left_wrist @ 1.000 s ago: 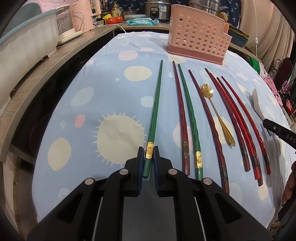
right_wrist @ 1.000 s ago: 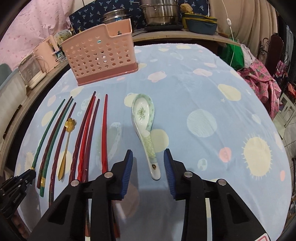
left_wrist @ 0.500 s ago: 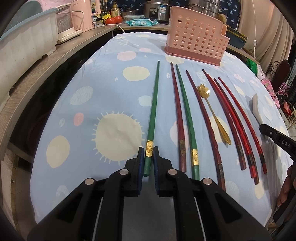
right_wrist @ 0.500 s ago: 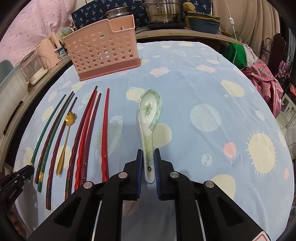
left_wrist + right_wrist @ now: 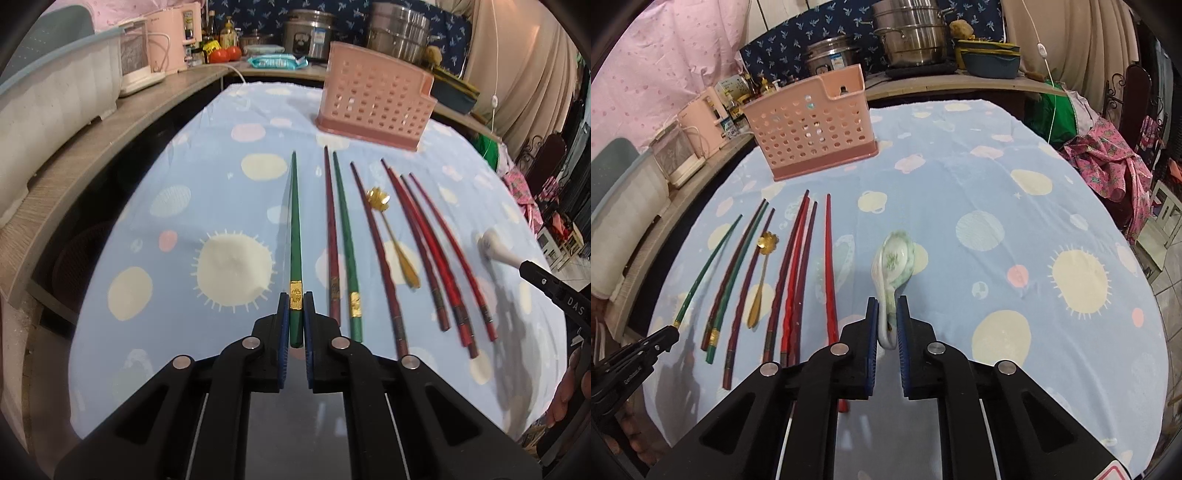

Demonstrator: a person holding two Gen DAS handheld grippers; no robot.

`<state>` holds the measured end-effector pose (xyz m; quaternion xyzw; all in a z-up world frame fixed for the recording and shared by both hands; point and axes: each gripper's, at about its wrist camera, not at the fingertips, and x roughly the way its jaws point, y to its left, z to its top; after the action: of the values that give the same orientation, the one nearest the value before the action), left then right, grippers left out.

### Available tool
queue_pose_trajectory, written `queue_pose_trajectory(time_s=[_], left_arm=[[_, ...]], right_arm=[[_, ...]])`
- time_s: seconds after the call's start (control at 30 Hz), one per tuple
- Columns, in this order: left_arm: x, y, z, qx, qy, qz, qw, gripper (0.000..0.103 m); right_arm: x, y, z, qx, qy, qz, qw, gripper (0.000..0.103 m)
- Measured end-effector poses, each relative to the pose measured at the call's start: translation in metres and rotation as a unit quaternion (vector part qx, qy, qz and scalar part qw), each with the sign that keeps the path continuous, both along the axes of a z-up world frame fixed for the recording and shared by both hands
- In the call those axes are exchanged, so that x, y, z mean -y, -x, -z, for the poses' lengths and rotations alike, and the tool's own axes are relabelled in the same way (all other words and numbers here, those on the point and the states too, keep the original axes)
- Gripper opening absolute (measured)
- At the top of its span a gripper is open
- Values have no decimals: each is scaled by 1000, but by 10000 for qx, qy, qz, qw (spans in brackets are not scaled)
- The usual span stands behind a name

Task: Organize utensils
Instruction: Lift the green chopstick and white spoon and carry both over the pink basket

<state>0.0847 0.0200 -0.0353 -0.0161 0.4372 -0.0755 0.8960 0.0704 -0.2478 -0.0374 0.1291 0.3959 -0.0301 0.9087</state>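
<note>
Utensils lay in a row on the round table covered by a pale blue cloth (image 5: 207, 206) printed with suns and spots, their tips toward a pink perforated plastic caddy (image 5: 373, 98) that stood upright at the far side. At the left end of the row, the left gripper (image 5: 293, 314) had its blue-padded fingers (image 5: 282, 321) pressed onto the butt end of a long green chopstick with a gold band (image 5: 294, 221), pinching it just at the band; whether the stick was clear of the cloth could not be told. Just to its right lay a dark red chopstick (image 5: 331, 229) and a second green gold-banded chopstick (image 5: 345, 236) side by side, nearly touching. Next came another dark red chopstick (image 5: 376, 251), then a small gold spoon with a flower-shaped bowl (image 5: 391, 236) lying flat. Beyond it lay a close cluster of three red chopsticks (image 5: 432, 251), crossing or touching near their tips. Well apart to the right, the right gripper (image 5: 886, 317) had its fingers (image 5: 871, 325) closed on the handle of a white ceramic soup spoon with a green floral pattern (image 5: 895, 262), whose bowl was tilted onto one side and pointed away toward the caddy; the spoon seemed raised off the cloth, though that was not certain. In the right wrist view one bright red chopstick (image 5: 829, 266) lay nearest the spoon, apart from it.
</note>
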Motion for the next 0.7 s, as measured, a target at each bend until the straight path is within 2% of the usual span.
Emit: queue_pose_trajectory(time_s=[0.33, 0.7], left_arm=[[-6, 0, -54, 465, 247, -29, 9986, 7], [-4, -46, -130, 1148, 366, -20, 9927, 7]], right_arm=[[6, 11, -49, 449, -113, 4, 9989, 6], [11, -30, -93, 782, -239, -115, 9966, 6]])
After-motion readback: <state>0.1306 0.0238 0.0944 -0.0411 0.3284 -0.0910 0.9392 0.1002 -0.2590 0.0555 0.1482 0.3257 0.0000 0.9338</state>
